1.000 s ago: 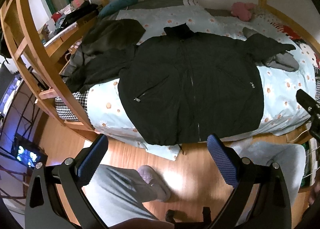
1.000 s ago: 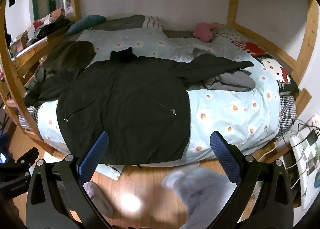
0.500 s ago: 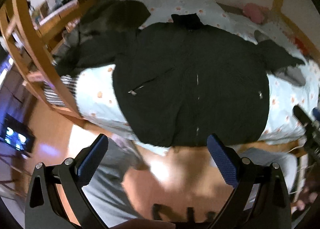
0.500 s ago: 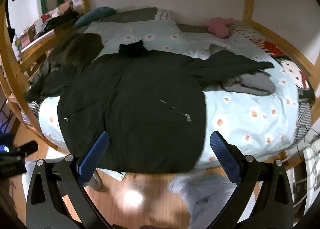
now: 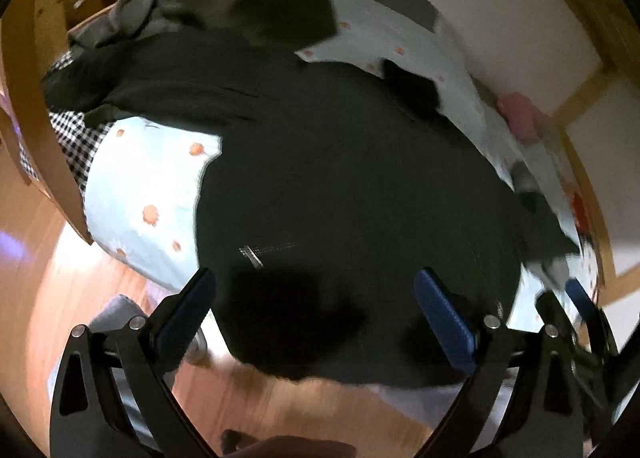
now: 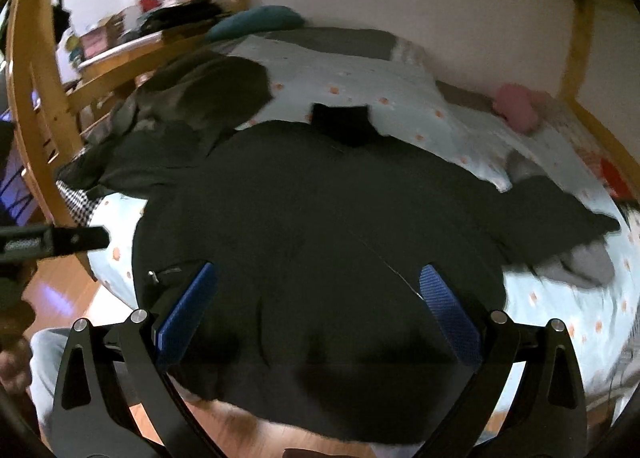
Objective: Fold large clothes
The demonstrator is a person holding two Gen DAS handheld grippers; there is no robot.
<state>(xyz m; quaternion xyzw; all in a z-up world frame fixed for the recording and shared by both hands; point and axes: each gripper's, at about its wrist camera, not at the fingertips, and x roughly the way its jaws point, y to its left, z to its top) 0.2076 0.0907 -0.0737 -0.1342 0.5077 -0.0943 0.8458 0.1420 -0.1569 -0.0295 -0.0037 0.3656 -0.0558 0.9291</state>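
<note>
While both grippers hung over the near edge of the bed [image 6: 560,298], the big dark jacket [image 6: 320,226] lay spread flat across the pale flowered sheet [image 5: 136,194], front up, collar [image 6: 344,122] pointing toward the far wall and hem draped over the bed's near side above the wooden floor [image 5: 72,298]. Left gripper [image 5: 316,314] was there with its blue-padded fingers [image 5: 444,322] spread wide, nothing between them, the jacket's lower front filling the gap in its view and a pocket zip [image 5: 260,250] showing just ahead of the left-hand pad. Right gripper [image 6: 316,306] matched it, fingers [image 6: 450,314] wide apart and empty, poised over the jacket's lower half; whether either pair touched the cloth could not be told through the blur. One sleeve [image 6: 560,214] stretched out to the right over the sheet, ending beside a grey bundle of cloth [image 6: 588,262]. Up at the left lay a second dark garment [image 6: 192,98], heaped against the wooden bed frame [image 6: 36,106], overlapping the jacket's other sleeve. A pink soft toy [image 6: 516,106] sat by the far wall, a teal pillow [image 6: 256,18] at the head end, and a checked cloth [image 5: 76,138] peeked out under the sheet.
</note>
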